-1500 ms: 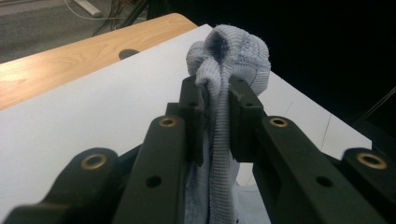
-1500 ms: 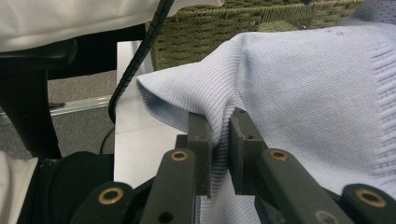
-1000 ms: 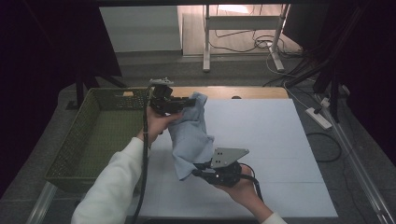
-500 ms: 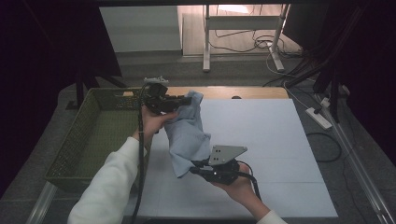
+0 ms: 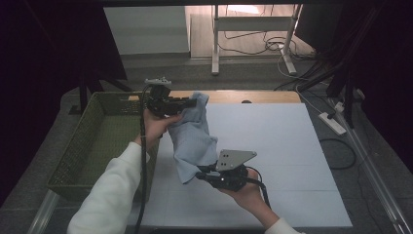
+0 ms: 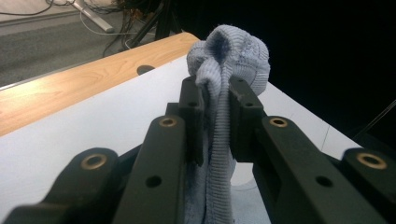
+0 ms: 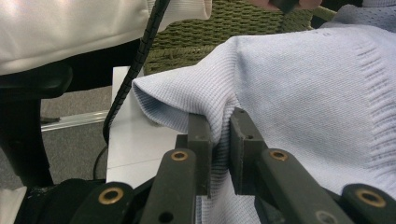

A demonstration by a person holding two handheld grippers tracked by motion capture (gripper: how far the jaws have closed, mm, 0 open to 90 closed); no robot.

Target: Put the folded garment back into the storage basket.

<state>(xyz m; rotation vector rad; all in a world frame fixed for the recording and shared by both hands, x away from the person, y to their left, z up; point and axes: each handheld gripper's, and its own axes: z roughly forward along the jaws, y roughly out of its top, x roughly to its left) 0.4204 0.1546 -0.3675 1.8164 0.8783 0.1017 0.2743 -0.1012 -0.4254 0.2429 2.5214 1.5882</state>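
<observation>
Above the white table point(image 5: 272, 141), a pale blue knit cloth point(image 5: 192, 139) is hanging stretched between the two grippers, off the surface. At the far left, the left gripper point(image 5: 187, 103) is pinching the cloth's upper end; its jaws are standing narrow with the fabric squeezed between them, and a bunched fold is puffing out past the tips. The left gripper view is showing that well: the cloth point(image 6: 219, 107) is running up between the black jaws and bulging over them, with the wooden table edge point(image 6: 84, 93) and the white top lying beyond. Lower down and nearer the person, the right gripper point(image 5: 203, 174) is gripping the cloth's bottom edge, jaws likewise close together on the knit. From the right gripper view, the cloth point(image 7: 299, 88) is draping over the jaw tips, a folded corner sticking out to one side, while a white sleeve point(image 7: 70, 28) and a black cable point(image 7: 140, 56) are crossing in front of the green basket point(image 7: 243, 23). That basket point(image 5: 92, 141) is sitting just beside the table's left edge, with the left forearm reaching over its near corner. The cloth is sagging a little in its middle, wider there than at either held end. Both hands are holding clear of the tabletop, the left one higher than the right.
</observation>
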